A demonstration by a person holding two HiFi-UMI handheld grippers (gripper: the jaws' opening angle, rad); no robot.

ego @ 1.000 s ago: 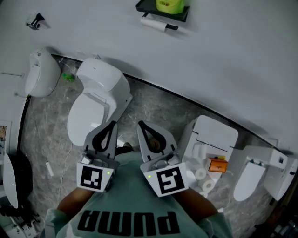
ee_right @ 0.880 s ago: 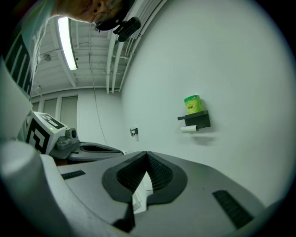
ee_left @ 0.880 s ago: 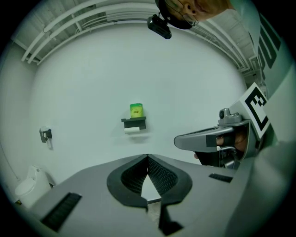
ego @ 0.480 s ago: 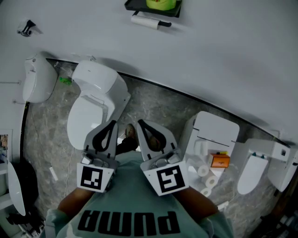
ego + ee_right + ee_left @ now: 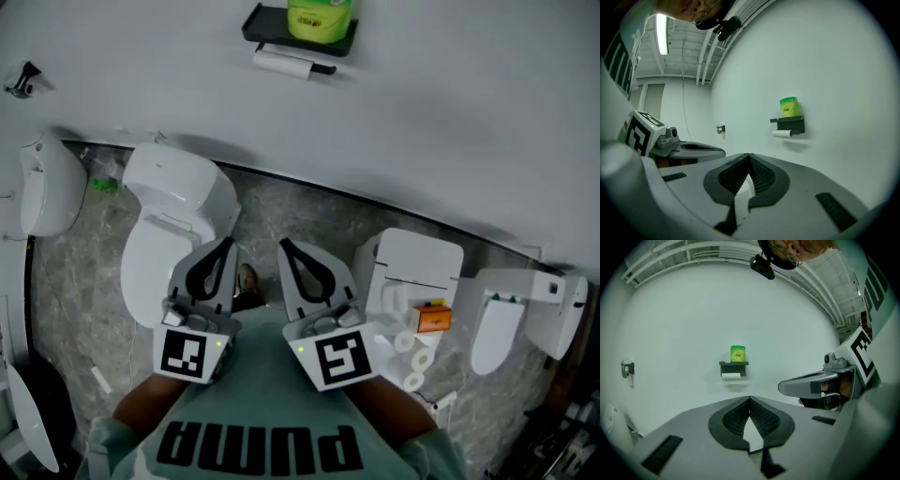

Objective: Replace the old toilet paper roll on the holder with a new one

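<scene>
A black wall holder (image 5: 300, 36) hangs high on the white wall, with a white paper roll (image 5: 281, 64) under it and a green bottle (image 5: 319, 14) on top. In the left gripper view the holder (image 5: 733, 365) and its roll (image 5: 731, 375) lie straight ahead and far off. In the right gripper view the holder (image 5: 790, 124) and roll (image 5: 781, 133) show up and to the right. My left gripper (image 5: 228, 244) and right gripper (image 5: 282, 247) are held side by side near my chest, both shut and empty. Spare white rolls (image 5: 412, 354) lie on the floor at my right.
A white toilet (image 5: 164, 220) stands on the marble floor just left of my grippers. Another toilet (image 5: 417, 267) with an orange box (image 5: 433, 317) is to the right, and more white fixtures (image 5: 511, 323) stand further right. A urinal (image 5: 42, 187) hangs at the far left.
The wall holder has slid lower and nearer in the head view and the floor fixtures have shifted left as I move toward the wall. Both grippers stay shut and together.
</scene>
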